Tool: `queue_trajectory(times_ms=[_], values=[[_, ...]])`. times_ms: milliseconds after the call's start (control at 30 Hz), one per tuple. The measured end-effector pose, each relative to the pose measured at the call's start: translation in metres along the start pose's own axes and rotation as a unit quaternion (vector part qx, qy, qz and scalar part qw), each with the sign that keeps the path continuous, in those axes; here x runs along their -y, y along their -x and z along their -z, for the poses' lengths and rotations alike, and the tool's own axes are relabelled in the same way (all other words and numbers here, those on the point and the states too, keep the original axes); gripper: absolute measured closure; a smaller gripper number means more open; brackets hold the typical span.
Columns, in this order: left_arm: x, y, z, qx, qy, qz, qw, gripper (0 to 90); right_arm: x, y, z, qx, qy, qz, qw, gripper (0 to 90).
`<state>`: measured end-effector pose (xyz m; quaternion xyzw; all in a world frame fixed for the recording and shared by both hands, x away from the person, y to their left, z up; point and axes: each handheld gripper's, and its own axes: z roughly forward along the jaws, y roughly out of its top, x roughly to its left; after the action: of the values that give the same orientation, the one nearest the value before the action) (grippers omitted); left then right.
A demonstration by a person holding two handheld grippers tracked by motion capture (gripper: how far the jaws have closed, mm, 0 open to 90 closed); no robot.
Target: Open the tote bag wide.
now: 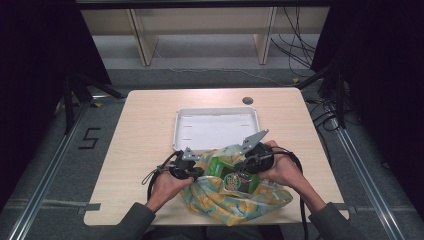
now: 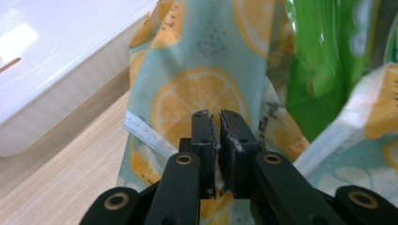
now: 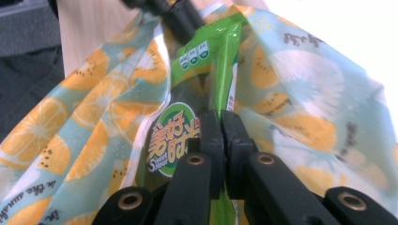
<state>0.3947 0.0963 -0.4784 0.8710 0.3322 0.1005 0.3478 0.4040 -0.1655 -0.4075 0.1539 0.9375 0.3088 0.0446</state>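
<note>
Item: soft lemon-print fabric bag [image 1: 235,197], near table [image 1: 145,135] edge, pinched at rim by left gripper [image 2: 215,123]; right gripper [image 3: 220,125] clamps light, slippery green snack packet [image 3: 220,70] by its crimped seam, best hold

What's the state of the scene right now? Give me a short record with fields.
left gripper: jaws shut on the lemon-print bag's edge
right gripper: jaws shut on the green snack packet
lemon-print bag: near table edge, mouth held open, packet partly inside
white tray: empty, just behind the bag
table: light wood
</note>
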Motion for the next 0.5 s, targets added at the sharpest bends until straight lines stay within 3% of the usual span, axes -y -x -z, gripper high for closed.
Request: queue_trajectory(times_ms=[233,267,333,500], values=[[0.003,0.000,0.005,0.001,0.000,-0.003,1.0000,84.5,0.002,0.008,0.015,0.004,0.037,-0.023,0.9990,89.8],[0.003,0.000,0.004,0.001,0.001,0.005,1.0000,84.6,0.002,0.009,0.017,0.004,0.042,-0.016,0.9990,89.8],[0.003,-0.001,0.004,0.000,0.000,-0.003,1.0000,84.8,0.001,0.008,0.022,-0.002,0.052,-0.016,0.9985,89.8],[0.002,0.001,0.003,0.000,0.002,0.000,1.0000,84.3,-0.002,0.014,0.038,0.016,0.094,-0.029,0.9950,89.8]])
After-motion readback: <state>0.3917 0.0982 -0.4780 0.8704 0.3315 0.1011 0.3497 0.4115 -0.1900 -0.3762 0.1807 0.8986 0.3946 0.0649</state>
